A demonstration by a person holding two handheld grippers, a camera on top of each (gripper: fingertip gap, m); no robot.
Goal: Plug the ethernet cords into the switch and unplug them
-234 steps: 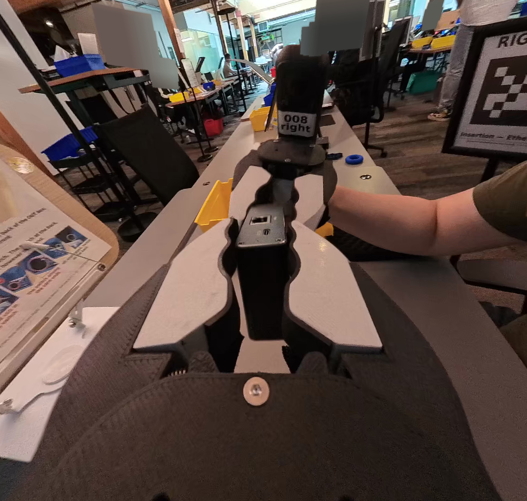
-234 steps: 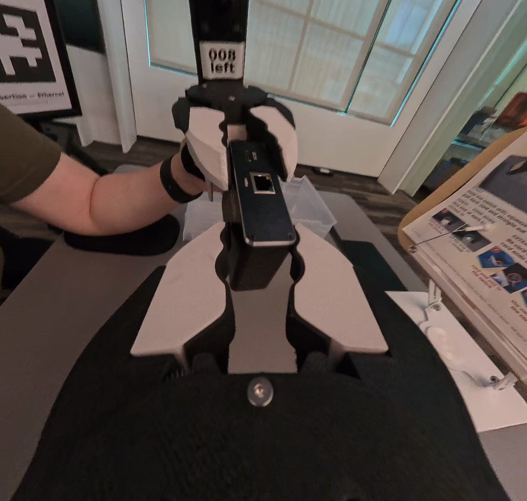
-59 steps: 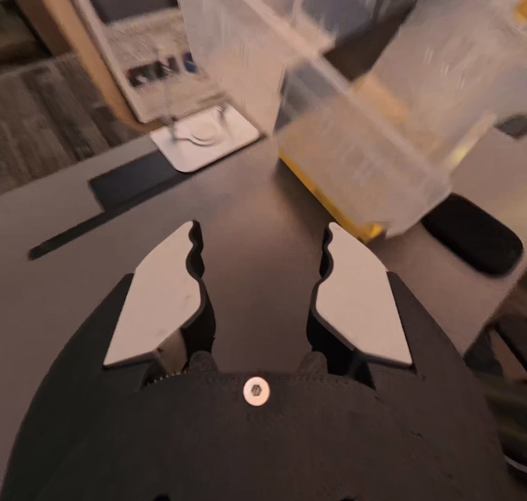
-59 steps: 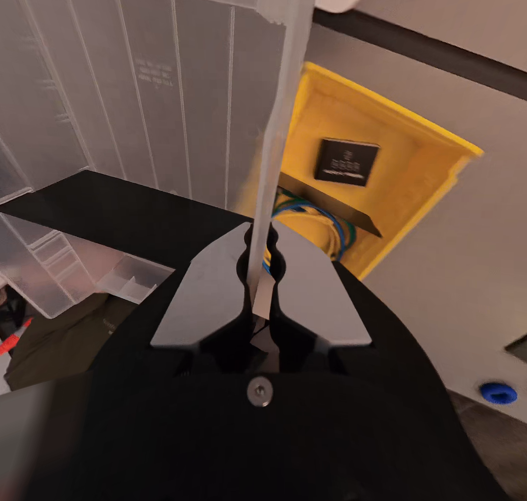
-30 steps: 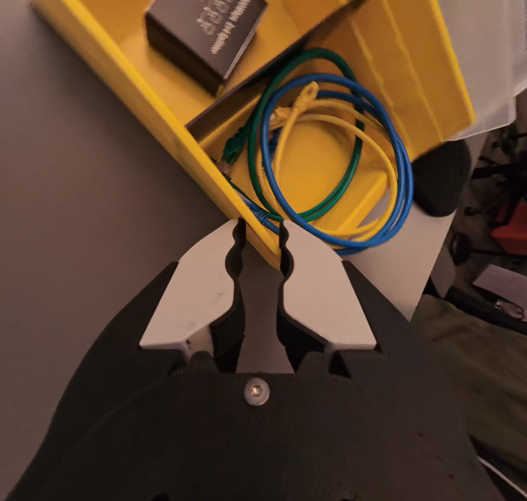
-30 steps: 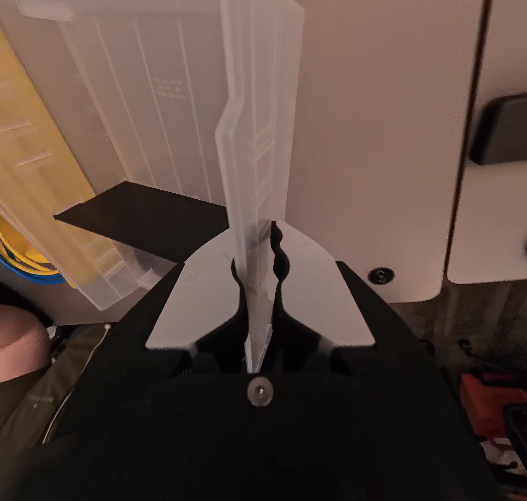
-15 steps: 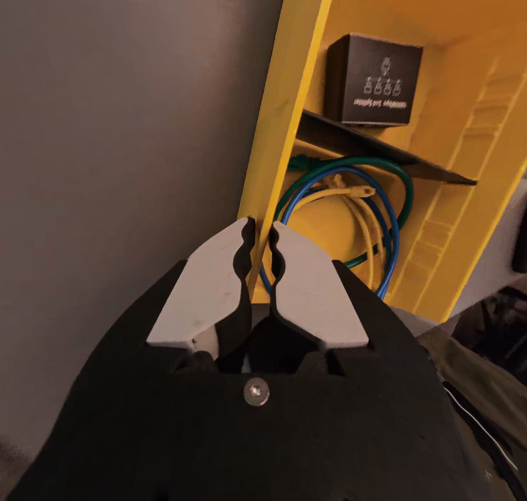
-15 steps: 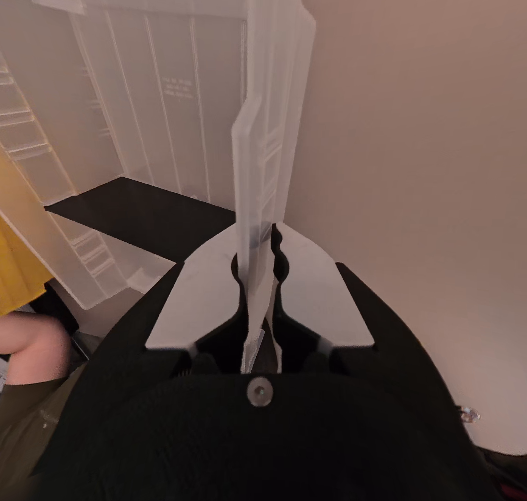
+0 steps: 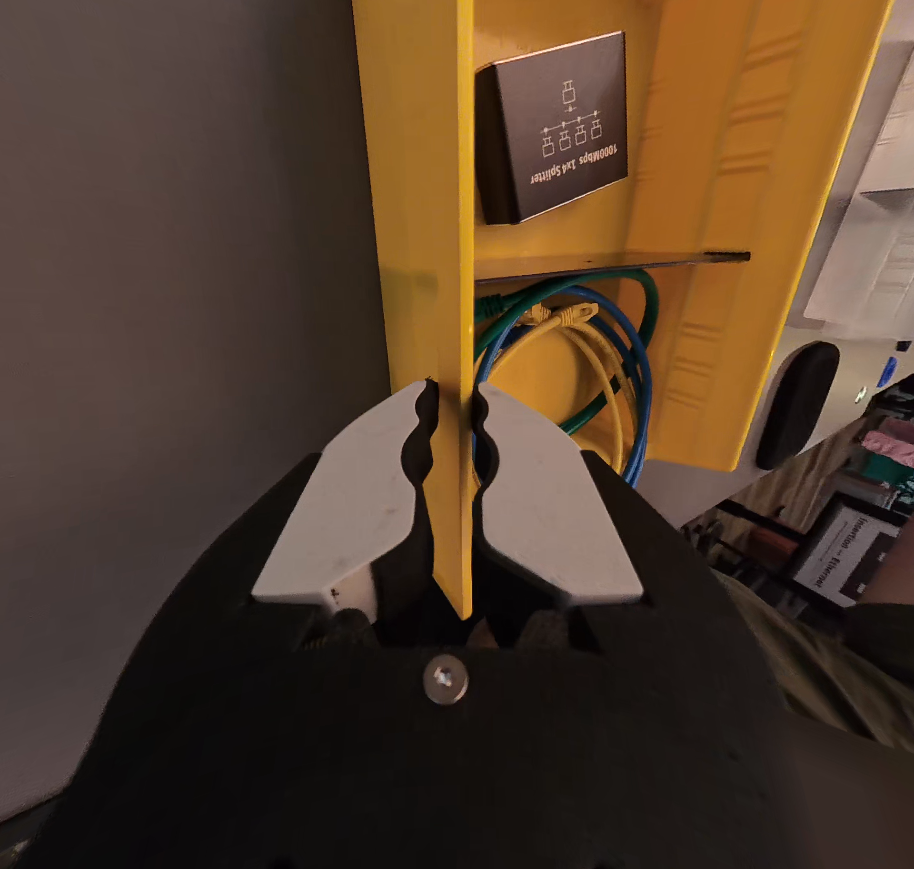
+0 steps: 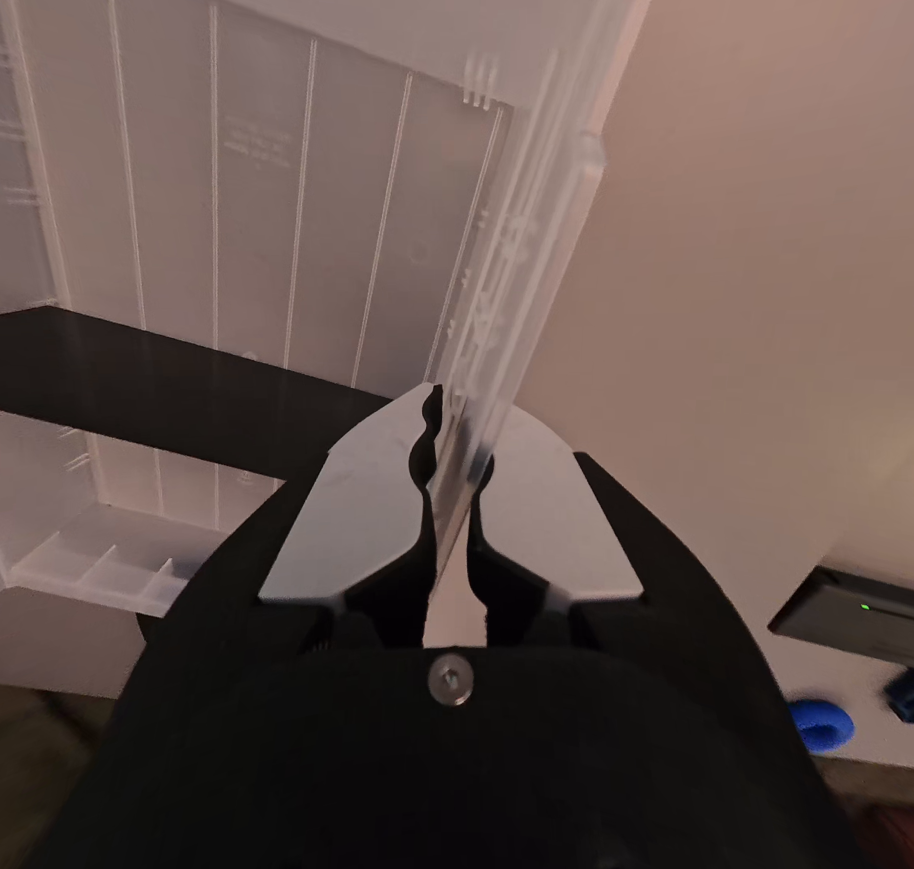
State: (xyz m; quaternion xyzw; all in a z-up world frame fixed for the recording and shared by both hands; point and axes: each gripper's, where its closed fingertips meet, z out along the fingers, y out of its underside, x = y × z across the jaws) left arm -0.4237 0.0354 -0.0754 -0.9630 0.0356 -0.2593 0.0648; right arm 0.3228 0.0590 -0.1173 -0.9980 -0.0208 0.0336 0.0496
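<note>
In the left wrist view my left gripper [image 9: 451, 395] is shut on the side wall of a yellow bin [image 9: 420, 152]. The bin holds a black switch [image 9: 559, 133] in its far compartment. Behind a black divider [image 9: 613, 260], the near compartment holds coiled green [image 9: 648, 296], blue [image 9: 638, 350] and yellow ethernet cords [image 9: 578, 335]. In the right wrist view my right gripper [image 10: 462, 400] is shut on the side wall of a clear plastic bin [image 10: 297, 212], which has a black divider [image 10: 163, 380] across it.
Both bins sit over a grey table [image 9: 173, 251]. In the right wrist view a black device with a green light [image 10: 850, 612] and a blue ring [image 10: 821, 741] lie at the right. A black pad [image 9: 796, 405] lies beyond the yellow bin. The gap from one gripper's tips to the other's is roughly 75 cm.
My left gripper has closed on the yellow bin's wall and slid further along it. My right gripper, still shut on the clear bin, has carried it across the table toward the black device.
</note>
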